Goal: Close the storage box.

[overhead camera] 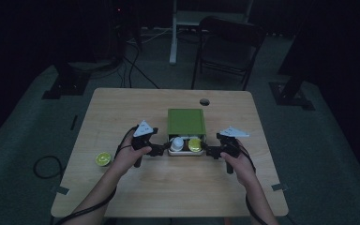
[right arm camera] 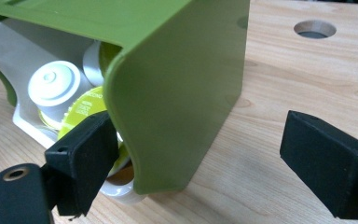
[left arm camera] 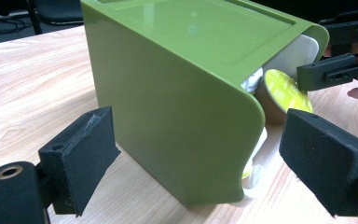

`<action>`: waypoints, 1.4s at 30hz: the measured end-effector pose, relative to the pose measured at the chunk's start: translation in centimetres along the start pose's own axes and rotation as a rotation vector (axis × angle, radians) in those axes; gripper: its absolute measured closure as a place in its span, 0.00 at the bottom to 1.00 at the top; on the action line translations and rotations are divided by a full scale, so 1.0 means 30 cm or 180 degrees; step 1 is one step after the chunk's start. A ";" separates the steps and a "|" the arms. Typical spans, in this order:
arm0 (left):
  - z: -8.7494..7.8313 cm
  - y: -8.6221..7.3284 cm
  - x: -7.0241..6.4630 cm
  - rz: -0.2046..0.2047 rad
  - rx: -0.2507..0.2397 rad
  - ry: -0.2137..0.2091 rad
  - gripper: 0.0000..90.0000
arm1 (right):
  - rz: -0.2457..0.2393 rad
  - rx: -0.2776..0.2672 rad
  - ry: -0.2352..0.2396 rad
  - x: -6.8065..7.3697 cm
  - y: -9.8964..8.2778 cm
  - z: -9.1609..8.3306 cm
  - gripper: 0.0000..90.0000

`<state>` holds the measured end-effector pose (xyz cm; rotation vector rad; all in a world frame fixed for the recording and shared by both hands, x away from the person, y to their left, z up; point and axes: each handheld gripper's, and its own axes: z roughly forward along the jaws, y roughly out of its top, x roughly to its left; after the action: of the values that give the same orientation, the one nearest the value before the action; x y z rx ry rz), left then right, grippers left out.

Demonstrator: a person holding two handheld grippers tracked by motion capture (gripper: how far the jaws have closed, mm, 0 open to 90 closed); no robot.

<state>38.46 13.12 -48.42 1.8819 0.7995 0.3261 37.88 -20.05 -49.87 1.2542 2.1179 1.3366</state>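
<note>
A green box [overhead camera: 186,121] stands at the middle of the wooden table, with its white drawer [overhead camera: 174,153] pulled out toward me. Inside the drawer lie a white capsule [overhead camera: 177,143] and a capsule with a yellow-green lid [overhead camera: 195,144]. My left gripper [overhead camera: 165,150] is at the drawer's left front corner and my right gripper [overhead camera: 206,150] at its right front corner. In the left gripper view the jaws [left arm camera: 205,158] stand open around a corner of the box [left arm camera: 168,107], clear of it. In the right gripper view the gripper [right arm camera: 214,163] is open astride the other corner [right arm camera: 182,79], its left pad [right arm camera: 86,163] in front of the drawer [right arm camera: 9,51].
A loose lime-green capsule [overhead camera: 103,159] lies on the table to the left of my left hand. A round cable hole [overhead camera: 204,101] sits behind the box. A dark chair [overhead camera: 227,47] stands beyond the far edge of the table.
</note>
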 end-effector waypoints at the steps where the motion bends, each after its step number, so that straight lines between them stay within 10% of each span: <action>1: -0.003 -0.002 0.000 -0.0017 -0.0001 0.0014 0.12 | -0.0018 -0.0014 -0.0011 0.001 0.000 -0.005 0.12; 42: -0.099 -0.107 0.019 -0.0246 0.0095 0.0368 0.12 | 0.0190 -0.0078 -0.0316 -0.078 -0.088 -0.139 0.12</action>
<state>36.03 16.42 -50.01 1.8673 0.9572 0.3791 35.09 -24.71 -50.41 1.3546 2.0060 1.2924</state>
